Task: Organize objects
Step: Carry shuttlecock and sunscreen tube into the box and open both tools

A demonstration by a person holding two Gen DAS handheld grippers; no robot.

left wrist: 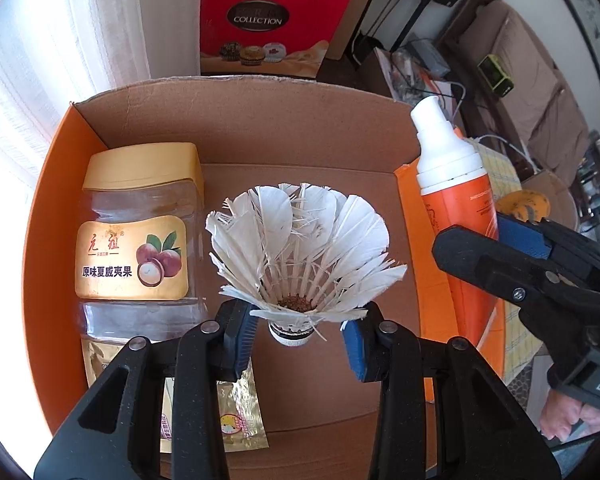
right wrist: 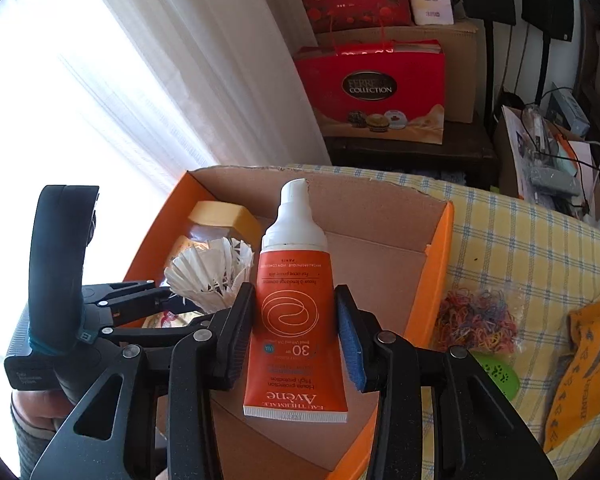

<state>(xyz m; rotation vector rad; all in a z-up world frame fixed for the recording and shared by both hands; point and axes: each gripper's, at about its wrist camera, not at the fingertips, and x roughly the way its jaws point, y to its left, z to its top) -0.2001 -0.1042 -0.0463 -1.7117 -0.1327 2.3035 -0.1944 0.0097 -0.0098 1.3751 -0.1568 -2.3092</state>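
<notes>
- My left gripper (left wrist: 298, 338): jaws sit either side of the shuttlecock (left wrist: 300, 256) cork, gaps visible — can't tell if gripped. It's over the cardboard box (left wrist: 260, 120), beside the macadamia jar (left wrist: 140, 240).
- My right gripper (right wrist: 296, 336): jaws clamped on the Avène sunscreen tube (right wrist: 296, 320), over the box's right half.
- Lower the tube onto bare floor — clear of the feathers, then release.
</notes>
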